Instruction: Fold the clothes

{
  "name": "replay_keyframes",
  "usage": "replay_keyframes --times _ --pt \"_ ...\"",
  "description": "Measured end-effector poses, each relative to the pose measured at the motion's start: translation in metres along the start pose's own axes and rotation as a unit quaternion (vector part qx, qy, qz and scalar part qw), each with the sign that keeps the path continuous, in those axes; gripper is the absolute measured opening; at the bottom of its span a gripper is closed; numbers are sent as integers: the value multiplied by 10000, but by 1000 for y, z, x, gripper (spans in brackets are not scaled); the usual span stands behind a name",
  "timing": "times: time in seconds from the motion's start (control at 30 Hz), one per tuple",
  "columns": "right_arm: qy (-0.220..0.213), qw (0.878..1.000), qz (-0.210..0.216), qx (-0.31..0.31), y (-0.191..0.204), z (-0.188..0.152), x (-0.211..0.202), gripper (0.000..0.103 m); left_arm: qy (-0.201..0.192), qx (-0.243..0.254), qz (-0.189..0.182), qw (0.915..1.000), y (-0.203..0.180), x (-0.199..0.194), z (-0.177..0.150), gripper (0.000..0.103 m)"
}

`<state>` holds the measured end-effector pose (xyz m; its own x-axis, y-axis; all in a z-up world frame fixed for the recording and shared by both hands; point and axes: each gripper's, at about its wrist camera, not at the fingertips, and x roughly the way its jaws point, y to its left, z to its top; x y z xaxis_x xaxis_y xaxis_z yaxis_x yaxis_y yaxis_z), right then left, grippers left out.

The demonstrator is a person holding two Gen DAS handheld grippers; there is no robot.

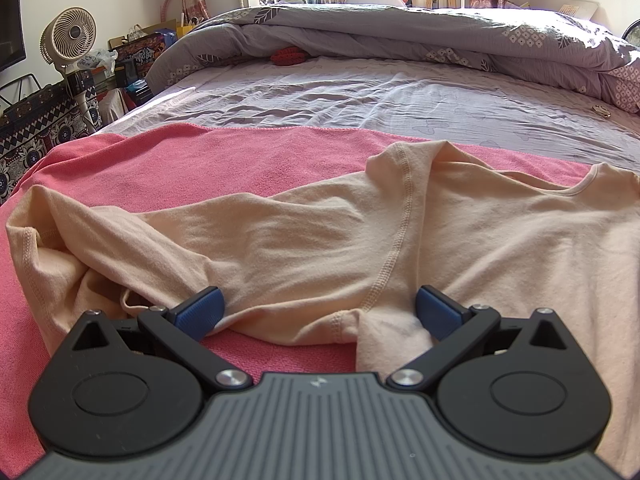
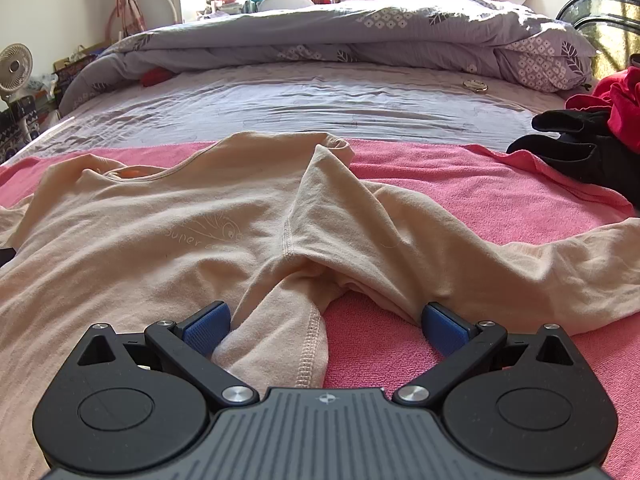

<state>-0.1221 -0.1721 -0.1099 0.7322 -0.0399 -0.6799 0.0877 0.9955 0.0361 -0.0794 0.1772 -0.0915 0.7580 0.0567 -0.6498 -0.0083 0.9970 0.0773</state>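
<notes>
The left gripper (image 1: 318,312) stands wide open at the bottom centre of its frame, gripping nothing; its blue pads (image 1: 204,308) straddle the underarm of the peach long-sleeved shirt (image 1: 460,240), with the seam running up the frame between them. The right gripper (image 2: 326,326) is likewise spread wide and empty, its left pad touching the fabric fold at the opposite underarm.

The shirt lies face up on a pink towel (image 1: 248,168) spread over the bed (image 1: 360,96). Its neckline (image 2: 152,178) points to the top of both frames, so the body's long axis runs away from the grippers. One sleeve (image 1: 140,236) trails to the left edge of the left view, the other sleeve (image 2: 540,256) to the right edge of the right view; each gripper is nearest its own sleeve.
</notes>
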Motion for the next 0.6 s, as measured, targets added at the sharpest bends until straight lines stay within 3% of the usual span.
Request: replay_keyframes --times 0.6 --pt "3 10000 3 -7 -1 1 0 103 2 -13 -11 10000 1 1 0 103"
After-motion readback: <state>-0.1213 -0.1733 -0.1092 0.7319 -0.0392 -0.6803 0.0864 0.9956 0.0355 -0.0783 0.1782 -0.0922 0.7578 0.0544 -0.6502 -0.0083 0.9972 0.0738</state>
